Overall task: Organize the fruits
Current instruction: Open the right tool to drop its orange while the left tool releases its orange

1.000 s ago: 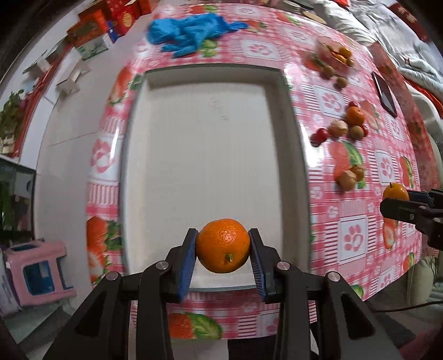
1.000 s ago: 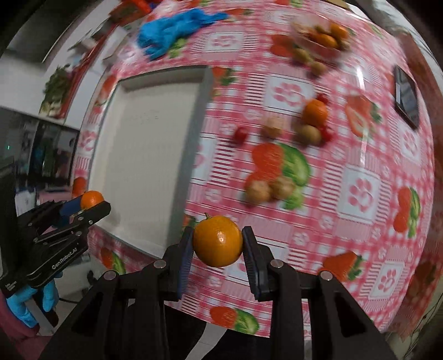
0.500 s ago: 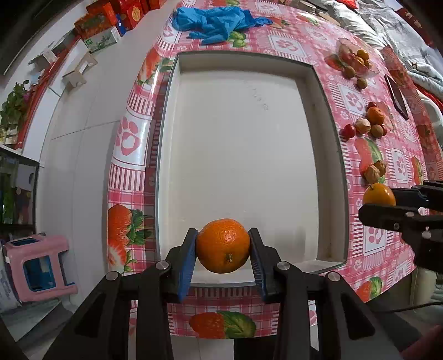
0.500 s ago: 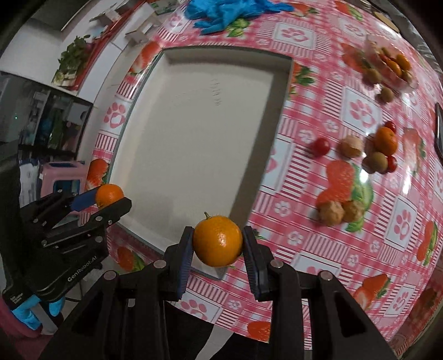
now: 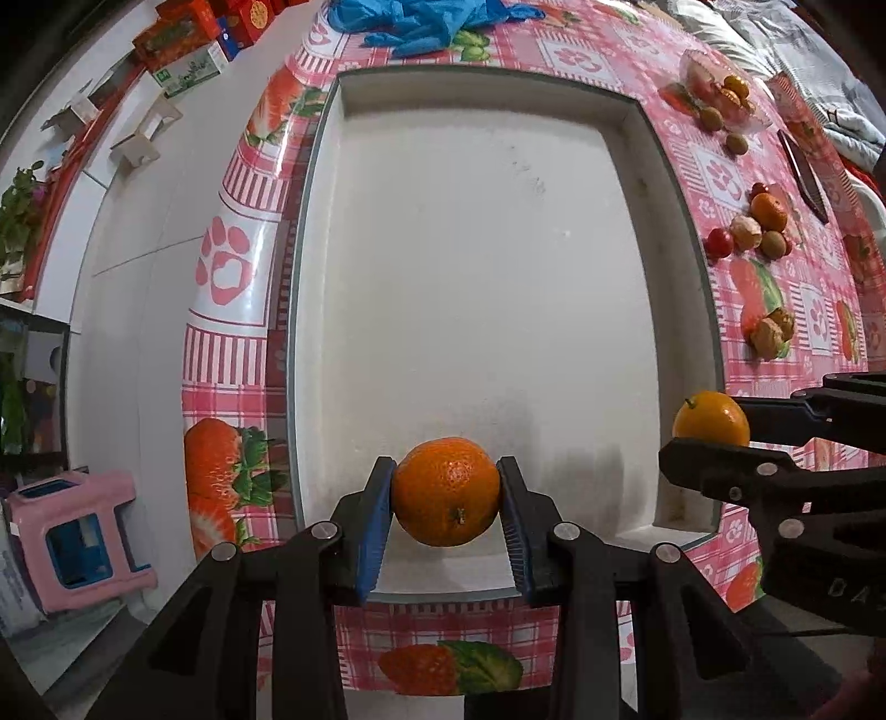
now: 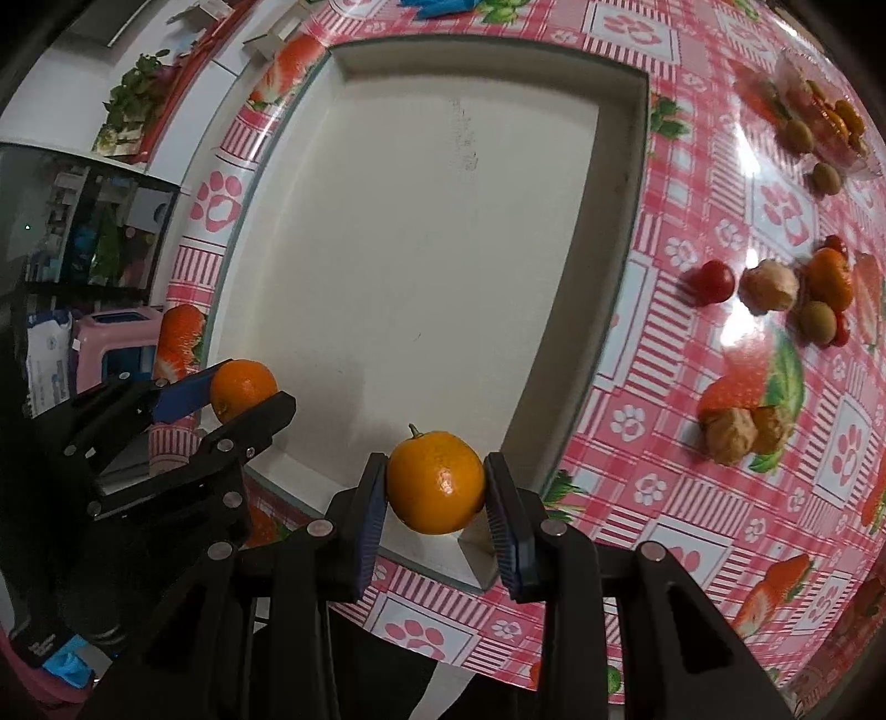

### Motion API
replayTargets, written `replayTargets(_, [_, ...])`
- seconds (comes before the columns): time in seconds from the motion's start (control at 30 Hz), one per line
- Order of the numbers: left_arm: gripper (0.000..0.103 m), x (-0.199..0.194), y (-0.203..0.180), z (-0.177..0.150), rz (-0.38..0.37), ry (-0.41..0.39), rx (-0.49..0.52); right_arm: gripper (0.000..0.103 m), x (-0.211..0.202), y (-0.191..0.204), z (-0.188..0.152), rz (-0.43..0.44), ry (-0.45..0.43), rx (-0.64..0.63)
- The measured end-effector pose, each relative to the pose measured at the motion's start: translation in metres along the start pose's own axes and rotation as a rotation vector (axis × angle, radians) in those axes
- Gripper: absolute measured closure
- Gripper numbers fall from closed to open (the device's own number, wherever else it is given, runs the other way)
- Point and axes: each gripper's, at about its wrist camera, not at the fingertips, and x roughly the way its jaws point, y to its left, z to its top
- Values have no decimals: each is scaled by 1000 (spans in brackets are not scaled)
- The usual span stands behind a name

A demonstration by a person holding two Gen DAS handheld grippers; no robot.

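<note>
Both grippers hang over the near end of the big white tray [image 5: 470, 266], and its floor is bare, nothing lying in it. The left gripper [image 5: 446, 501] has its jaws clamped on a deep-orange mandarin [image 5: 446, 498], blue pads pressed to both sides, the fruit held above the tray's near edge, stem scar facing the camera. The right gripper [image 6: 436, 487] has its jaws closed on a paler, yellow-orange mandarin with a short stem [image 6: 435, 482], poised above the tray's near right corner. From the right wrist view, the left gripper shows at the lower left with its fruit over the tray's near left rim.

Out on the counter [image 6: 692, 554], covered in a pink checked cloth, loose fruit sits to the right of the tray: a red cherry tomato [image 6: 714, 281], a walnut [image 6: 769, 286], an orange and a green fruit bunched together, and two more walnuts [image 6: 742, 432] nearer. Far back right, a clear dish [image 5: 720, 94] holds several small fruits, with two green ones just outside it. Blue gloves [image 5: 421, 22] lie beyond the tray.
</note>
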Motion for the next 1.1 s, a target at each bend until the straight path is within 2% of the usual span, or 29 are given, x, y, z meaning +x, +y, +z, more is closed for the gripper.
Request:
replayTargets(0.27, [65, 7, -5, -1, 2, 14, 12, 65, 10, 5, 0, 10, 12, 4])
replayTargets(0.33, [63, 8, -9, -2, 15, 21, 26, 55, 12, 6, 1, 14, 11, 7])
replayTargets(0.37, [53, 7, -11, -2, 20, 20, 33, 52, 12, 6, 0, 21, 10, 9])
replayTargets(0.43, [41, 6, -14, -4, 50, 9, 40, 44, 8, 3, 0, 14, 1, 11])
replayTargets(0.47, [28, 4, -17, -5, 56, 5, 40, 41, 6, 0, 0, 17, -1, 13])
replayTargets(0.5, [25, 1, -18, -4, 58, -3, 38, 36, 3, 0, 0, 16, -8, 13])
replayTargets(0.63, [25, -6, -28, -3, 67, -14, 54, 24, -8, -3, -1, -1, -36, 5])
replayTargets(0.9, [25, -16, -50, 2, 81, -21, 81, 13, -28, -17, -6, -91, -118, 21])
replayTargets(0.97, [25, -21, -60, 5, 90, -26, 92, 0, -36, -29, -9, -105, -142, 34])
replayTargets(1.1, [25, -25, -71, 5, 96, -33, 108, 0, -44, -45, -12, -86, -149, 75])
